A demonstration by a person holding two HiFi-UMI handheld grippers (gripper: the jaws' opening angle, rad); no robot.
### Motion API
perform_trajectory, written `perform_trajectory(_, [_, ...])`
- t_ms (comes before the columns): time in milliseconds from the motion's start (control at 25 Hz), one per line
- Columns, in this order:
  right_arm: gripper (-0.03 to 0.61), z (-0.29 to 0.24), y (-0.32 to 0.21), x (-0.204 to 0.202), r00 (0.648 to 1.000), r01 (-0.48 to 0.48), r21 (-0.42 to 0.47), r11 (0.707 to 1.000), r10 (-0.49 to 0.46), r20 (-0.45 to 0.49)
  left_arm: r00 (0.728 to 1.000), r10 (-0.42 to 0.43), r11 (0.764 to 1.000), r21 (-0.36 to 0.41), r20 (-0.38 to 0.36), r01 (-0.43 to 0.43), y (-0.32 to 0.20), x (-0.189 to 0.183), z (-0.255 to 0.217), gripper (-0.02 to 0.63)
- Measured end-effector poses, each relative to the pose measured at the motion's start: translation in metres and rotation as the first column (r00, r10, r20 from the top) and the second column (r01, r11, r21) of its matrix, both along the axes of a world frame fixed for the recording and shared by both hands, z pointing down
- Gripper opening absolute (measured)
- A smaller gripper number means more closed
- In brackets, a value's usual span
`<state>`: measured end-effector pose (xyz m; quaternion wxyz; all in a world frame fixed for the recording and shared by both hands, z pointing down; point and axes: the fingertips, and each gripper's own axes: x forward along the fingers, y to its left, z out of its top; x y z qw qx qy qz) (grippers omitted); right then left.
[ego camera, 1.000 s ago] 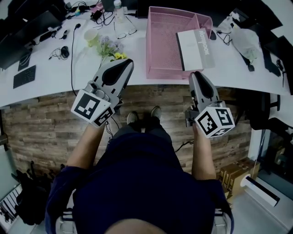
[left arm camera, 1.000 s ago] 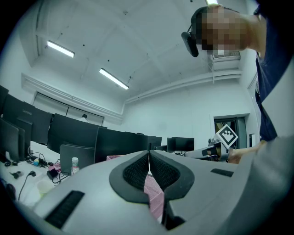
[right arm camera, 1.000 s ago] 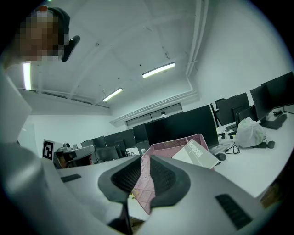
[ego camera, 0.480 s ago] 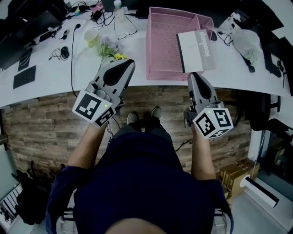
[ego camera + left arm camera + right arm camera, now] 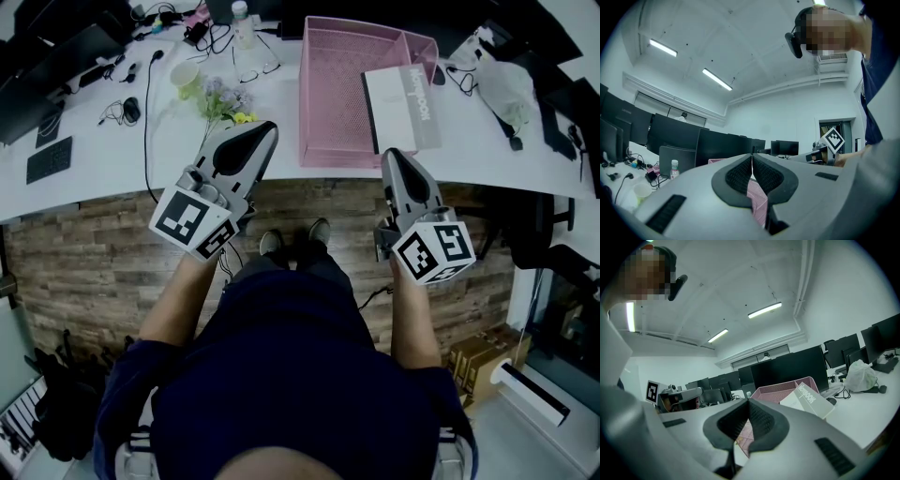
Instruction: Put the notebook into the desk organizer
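Note:
A pink mesh desk organizer (image 5: pixel 333 94) stands on the white desk (image 5: pixel 112 159) at the top middle of the head view. The white and grey notebook (image 5: pixel 401 98) lies in its right part, tilted against the right wall. Both grippers hang in front of the desk edge, apart from the organizer. My left gripper (image 5: pixel 265 127) is shut and empty; its pads meet in the left gripper view (image 5: pixel 751 157). My right gripper (image 5: pixel 394 153) is just below the notebook's near end, shut with nothing between the pads (image 5: pixel 747 403). Beyond its jaws, the right gripper view shows the notebook (image 5: pixel 808 399) and the organizer (image 5: pixel 776 390).
Left of the organizer are a bunch of flowers (image 5: pixel 225 98), a cup (image 5: pixel 186 75), a bottle (image 5: pixel 244 19), glasses (image 5: pixel 255 67), cables and a keyboard (image 5: pixel 49 157). A plastic bag (image 5: pixel 506 86) lies to the right. Dark monitors line the back; a wood-pattern floor lies below.
The right gripper has drifted slightly left and back from the desk edge. The left gripper and the notebook have barely moved.

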<state>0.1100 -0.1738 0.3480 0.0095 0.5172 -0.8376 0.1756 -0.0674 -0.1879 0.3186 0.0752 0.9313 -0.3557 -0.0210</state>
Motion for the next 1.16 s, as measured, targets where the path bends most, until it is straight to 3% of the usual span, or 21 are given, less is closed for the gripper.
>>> perform_trajectory(1160, [0.005, 0.008, -0.013, 0.006, 1.000, 0.008, -0.017, 1.000, -0.008, 0.000, 1.000, 0.001, 1.000, -0.016, 0.005, -0.001, -0.014, 0.007, 0.007, 0.032])
